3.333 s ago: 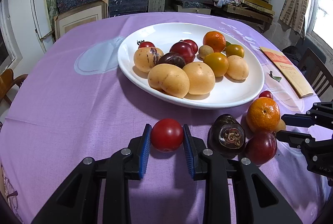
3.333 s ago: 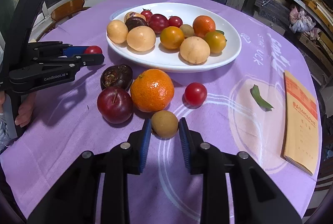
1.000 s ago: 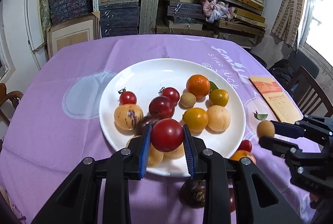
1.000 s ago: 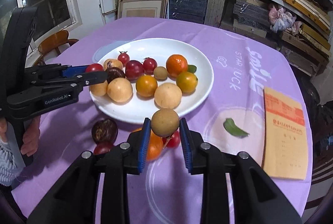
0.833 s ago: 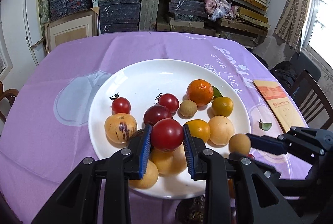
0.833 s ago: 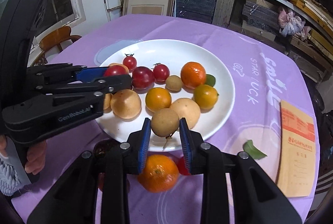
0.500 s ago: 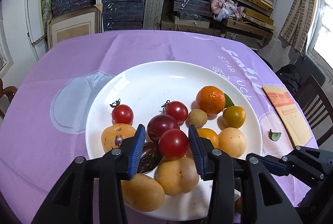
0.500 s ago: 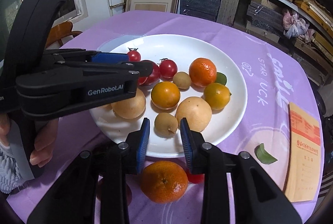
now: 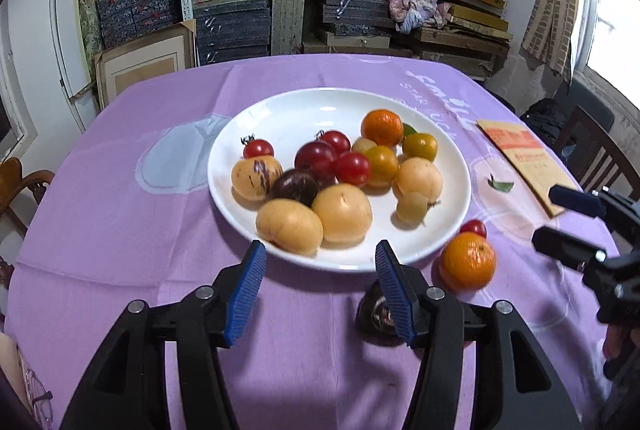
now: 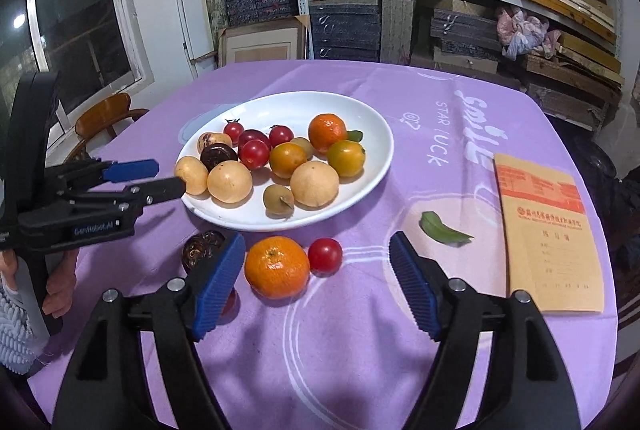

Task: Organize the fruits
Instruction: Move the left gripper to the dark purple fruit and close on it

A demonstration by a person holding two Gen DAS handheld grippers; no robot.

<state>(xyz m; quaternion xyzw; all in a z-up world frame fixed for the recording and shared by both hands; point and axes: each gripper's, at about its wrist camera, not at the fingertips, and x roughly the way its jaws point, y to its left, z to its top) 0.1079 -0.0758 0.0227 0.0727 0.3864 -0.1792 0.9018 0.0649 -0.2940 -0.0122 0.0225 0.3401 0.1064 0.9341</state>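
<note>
Both our grippers empty, jaws wide: left gripper (image 9: 320, 286), right gripper (image 10: 316, 282). Orange (image 10: 277, 272) on cloth near plate (image 10: 372, 166). We should straddle orange squarely, close gently, lift clear over rim.

White plate (image 9: 448, 166), purple tablecloth (image 9: 120, 230)

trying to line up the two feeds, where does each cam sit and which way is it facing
Left wrist: sits on the left gripper, faces the white plate and shelves; its open fingers and the right gripper show.
Right wrist: sits on the right gripper, faces the plate from the tangerine side; the left gripper and a hand show.
Shared: plate, tangerine, brown booklet.
</note>
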